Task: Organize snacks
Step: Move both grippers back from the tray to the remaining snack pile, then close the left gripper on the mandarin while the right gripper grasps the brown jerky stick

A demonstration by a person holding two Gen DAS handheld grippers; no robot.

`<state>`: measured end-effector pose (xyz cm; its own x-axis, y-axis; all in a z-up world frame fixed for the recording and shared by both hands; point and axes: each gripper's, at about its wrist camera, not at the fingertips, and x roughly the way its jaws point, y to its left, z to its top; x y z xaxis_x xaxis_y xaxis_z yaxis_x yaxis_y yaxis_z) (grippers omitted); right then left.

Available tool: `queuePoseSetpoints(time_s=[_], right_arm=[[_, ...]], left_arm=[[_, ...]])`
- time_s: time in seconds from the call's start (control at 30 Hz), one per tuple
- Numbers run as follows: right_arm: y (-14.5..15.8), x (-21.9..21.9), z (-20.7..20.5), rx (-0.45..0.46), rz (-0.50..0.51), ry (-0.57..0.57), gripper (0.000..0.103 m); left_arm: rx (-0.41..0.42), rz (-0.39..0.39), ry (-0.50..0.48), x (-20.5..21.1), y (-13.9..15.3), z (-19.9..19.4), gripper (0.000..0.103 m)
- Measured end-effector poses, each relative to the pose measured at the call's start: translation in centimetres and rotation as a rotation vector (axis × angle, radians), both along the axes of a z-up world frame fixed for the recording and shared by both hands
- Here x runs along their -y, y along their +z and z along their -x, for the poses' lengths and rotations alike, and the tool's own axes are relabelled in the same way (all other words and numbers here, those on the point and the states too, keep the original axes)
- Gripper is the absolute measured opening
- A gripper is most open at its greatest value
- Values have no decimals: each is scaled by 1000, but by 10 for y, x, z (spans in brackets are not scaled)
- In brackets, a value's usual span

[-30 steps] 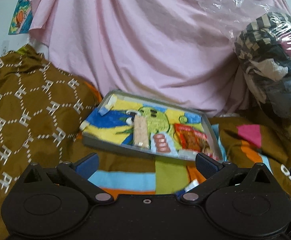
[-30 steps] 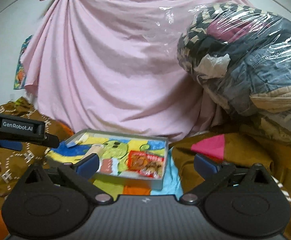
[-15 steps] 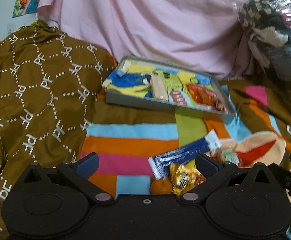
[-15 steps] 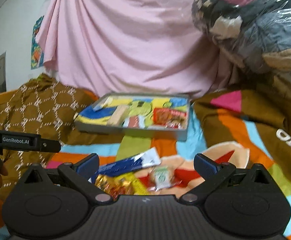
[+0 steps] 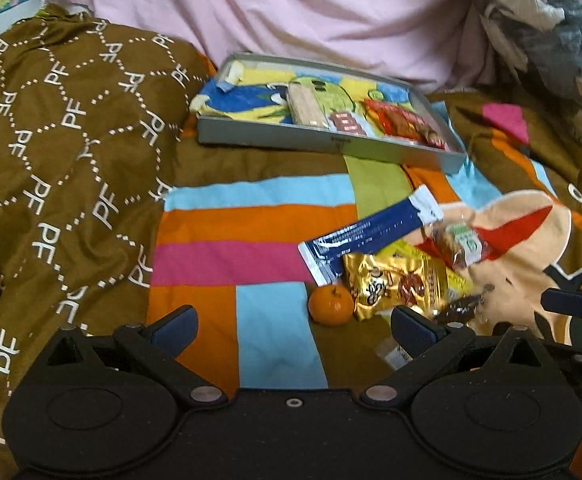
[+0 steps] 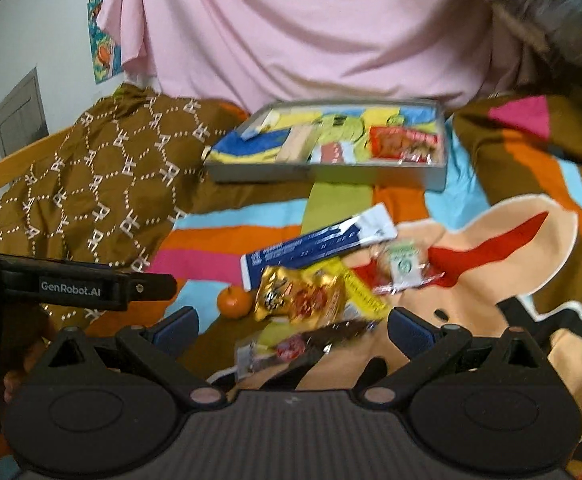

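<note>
Patterned brown cloth [image 5: 63, 152]: seen at far left, bunched beside the striped blanket [image 5: 251, 232].
Change: both cameras have been tilted down within the last second; the loose snack pile, unseen a second ago, is now framed, so a pick-up is judged to be next.
Left gripper [image 5: 293, 322]: jaws spread wide, nothing held, hovering above the blanket.
Tray [image 5: 323, 142]: at the back, already carrying a wafer pack [image 5: 306, 106] and a red packet [image 5: 405, 124].
Pile: orange [image 5: 330, 304], gold packet [image 5: 399, 284] and blue sachet [image 5: 371, 232] lie touching, near the tray.
Right gripper [image 6: 293, 326]: jaws parted, empty, above a dark wrapped sweet [image 6: 311, 342], possibly chocolate; blur prevents certainty.
View difference: this sweet is shown whole only by the right wrist view.
</note>
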<state>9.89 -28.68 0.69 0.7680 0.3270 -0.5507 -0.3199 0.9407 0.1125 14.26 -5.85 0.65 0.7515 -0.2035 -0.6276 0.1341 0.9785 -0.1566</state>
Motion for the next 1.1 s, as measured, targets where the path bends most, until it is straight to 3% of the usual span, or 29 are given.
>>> queuePoseSetpoints(time_s=[0.47, 0.57, 0.93, 1.1], right_arm=[[-26, 3, -27, -208, -66, 4, 103], [-31, 3, -34, -247, -79, 4, 103], [-44, 1, -57, -304, -116, 13, 103], [-47, 2, -61, -306, -132, 13, 102]], left_arm=[[-120, -18, -54, 7, -20, -40, 102], [-177, 22, -82, 10, -24, -54, 102], [-265, 75, -144, 27, -36, -82, 102], [-279, 104, -145, 30, -38, -91, 94]])
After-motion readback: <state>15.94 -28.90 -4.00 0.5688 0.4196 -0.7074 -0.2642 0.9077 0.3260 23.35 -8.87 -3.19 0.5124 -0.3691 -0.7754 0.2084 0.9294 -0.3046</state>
